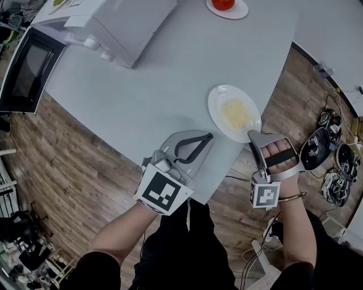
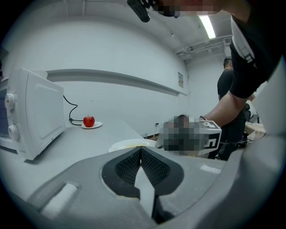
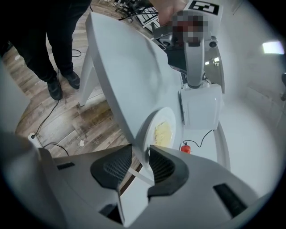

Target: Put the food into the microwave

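The plate of yellow food sits on the white table near its front edge, well apart from the microwave at the far corner, whose dark door hangs open; an apple on a saucer stands further back. The left gripper rests on the table just beside the plate, jaws pressed together with nothing between them. The right gripper is at the plate's near rim, jaws a little apart, with the rim and table edge at the gap, not clamped.
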Demonstrator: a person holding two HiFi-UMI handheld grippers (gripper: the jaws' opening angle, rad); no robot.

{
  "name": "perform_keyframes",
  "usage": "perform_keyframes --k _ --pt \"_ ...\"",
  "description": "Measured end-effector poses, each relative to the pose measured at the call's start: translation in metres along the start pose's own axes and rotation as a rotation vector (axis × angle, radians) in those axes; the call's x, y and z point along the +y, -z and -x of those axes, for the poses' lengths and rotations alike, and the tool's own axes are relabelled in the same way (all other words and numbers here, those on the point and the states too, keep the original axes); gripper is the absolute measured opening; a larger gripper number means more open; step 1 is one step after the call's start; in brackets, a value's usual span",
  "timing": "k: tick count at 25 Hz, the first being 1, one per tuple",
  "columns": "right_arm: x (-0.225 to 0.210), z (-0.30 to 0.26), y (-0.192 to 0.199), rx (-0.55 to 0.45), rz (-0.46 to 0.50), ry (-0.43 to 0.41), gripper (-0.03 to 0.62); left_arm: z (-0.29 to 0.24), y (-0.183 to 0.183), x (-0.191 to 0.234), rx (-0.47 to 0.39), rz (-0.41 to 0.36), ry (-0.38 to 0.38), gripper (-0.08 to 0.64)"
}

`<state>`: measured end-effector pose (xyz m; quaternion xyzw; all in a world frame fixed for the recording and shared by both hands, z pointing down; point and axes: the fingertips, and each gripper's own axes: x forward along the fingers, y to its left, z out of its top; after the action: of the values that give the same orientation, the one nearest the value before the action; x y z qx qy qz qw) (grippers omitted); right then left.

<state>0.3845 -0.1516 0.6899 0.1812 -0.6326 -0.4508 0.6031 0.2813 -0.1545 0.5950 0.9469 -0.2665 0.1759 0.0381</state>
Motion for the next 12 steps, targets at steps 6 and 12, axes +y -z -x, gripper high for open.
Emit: perform_keyframes --k 6,12 --pt "-0.008 0.010 0.000 -0.009 0.017 0.042 0.047 0.003 -0.005 0.002 -0.010 -0.001 -0.012 0.008" --pt "-0.024 0.020 -0.001 0.006 0.019 0.095 0.033 0.011 -0.021 -0.004 -0.012 -0.002 -0.029 0.008"
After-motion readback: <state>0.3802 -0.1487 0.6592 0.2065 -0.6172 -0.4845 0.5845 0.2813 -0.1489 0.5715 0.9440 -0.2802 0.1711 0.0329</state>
